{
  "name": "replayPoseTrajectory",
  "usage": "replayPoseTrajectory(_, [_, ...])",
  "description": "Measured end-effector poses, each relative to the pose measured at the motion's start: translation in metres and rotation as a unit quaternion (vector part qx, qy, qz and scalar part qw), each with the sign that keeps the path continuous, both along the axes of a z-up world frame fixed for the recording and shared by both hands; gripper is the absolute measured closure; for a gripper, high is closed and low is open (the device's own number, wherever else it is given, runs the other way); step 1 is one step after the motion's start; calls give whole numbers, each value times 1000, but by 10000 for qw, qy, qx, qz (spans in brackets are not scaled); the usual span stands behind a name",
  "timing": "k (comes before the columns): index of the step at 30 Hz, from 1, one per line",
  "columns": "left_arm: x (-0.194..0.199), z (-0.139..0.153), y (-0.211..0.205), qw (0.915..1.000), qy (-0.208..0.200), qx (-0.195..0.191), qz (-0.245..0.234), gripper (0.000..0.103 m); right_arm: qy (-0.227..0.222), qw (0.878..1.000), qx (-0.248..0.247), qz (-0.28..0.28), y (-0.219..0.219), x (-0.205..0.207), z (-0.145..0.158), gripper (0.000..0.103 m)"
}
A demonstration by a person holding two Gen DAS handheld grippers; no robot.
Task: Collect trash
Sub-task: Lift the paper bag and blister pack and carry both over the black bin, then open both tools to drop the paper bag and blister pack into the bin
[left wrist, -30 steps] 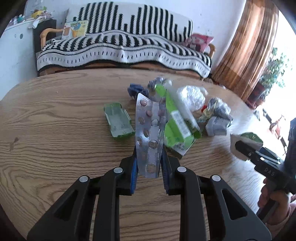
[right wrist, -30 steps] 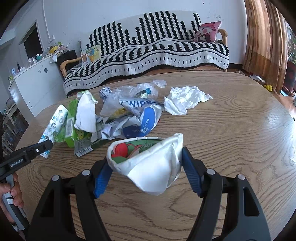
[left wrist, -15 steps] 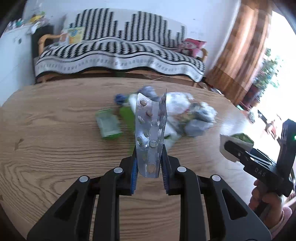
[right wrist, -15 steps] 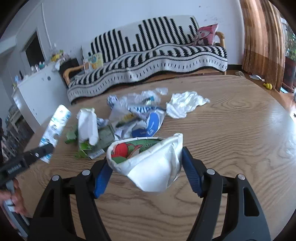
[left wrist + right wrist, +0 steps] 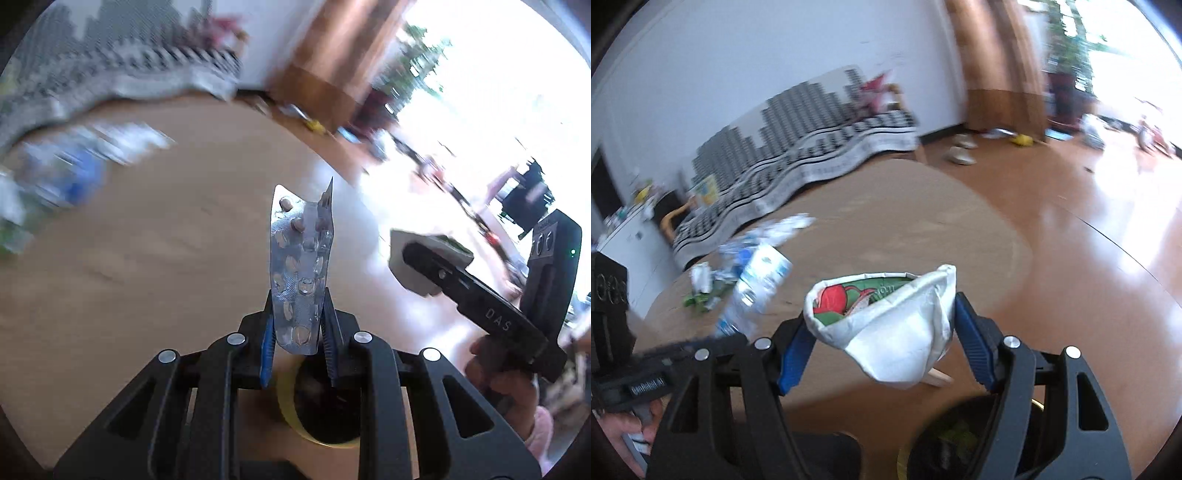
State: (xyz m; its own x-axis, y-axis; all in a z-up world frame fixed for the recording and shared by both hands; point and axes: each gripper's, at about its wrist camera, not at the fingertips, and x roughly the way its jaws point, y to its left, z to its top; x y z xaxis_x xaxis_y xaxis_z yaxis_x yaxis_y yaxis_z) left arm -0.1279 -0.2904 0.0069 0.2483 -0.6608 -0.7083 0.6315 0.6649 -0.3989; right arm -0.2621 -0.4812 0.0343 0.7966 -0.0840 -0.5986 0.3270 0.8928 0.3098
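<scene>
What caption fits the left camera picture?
Left gripper clamps a pill blister pack above a yellow-rimmed bin.

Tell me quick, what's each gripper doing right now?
Left gripper: closed on a blister pack.
Right gripper: closed on a squashed paper cup.

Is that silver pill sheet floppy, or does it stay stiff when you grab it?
Probably fairly stiff: the pill sheet stands upright though the left hand-held gripper pinches only its bottom. It looks thin, likely light, and its curled top suggests it bends easily.

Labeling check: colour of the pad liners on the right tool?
Blue ribbed pads, clearest in the right wrist view.
</scene>
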Motion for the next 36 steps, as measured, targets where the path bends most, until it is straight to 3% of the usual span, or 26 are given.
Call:
replayPoseTrajectory(4, [-46, -52, -64, 9956, 542, 426, -633, 82, 450, 9978, 203, -445, -40, -53, -37, 34])
replayPoseTrajectory(7, [-70, -100, -90, 9881, 920, 822, -916, 82, 1037, 9907, 681, -553, -56, -76, -94, 34])
replayPoseTrajectory(9, [-82, -126, -98, 9824, 969, 1221, -1025, 82, 1346, 9834, 1025, -651, -59, -89, -134, 34])
replayPoseTrajectory(12, [-90, -128, -110, 9804, 666, 1401, -1219, 82, 1506, 9755, 1422, -740, -57, -100, -166, 34])
replayPoseTrajectory(26, [-70, -139, -127, 9759, 911, 1552, -1238, 82, 1592, 9692, 1677, -849, -69, -101, -182, 34])
replayPoseTrajectory(36, [-80, -137, -103, 9760, 910, 1534, -1247, 82, 1561, 9691, 1715, -847, -70, -103, -181, 34])
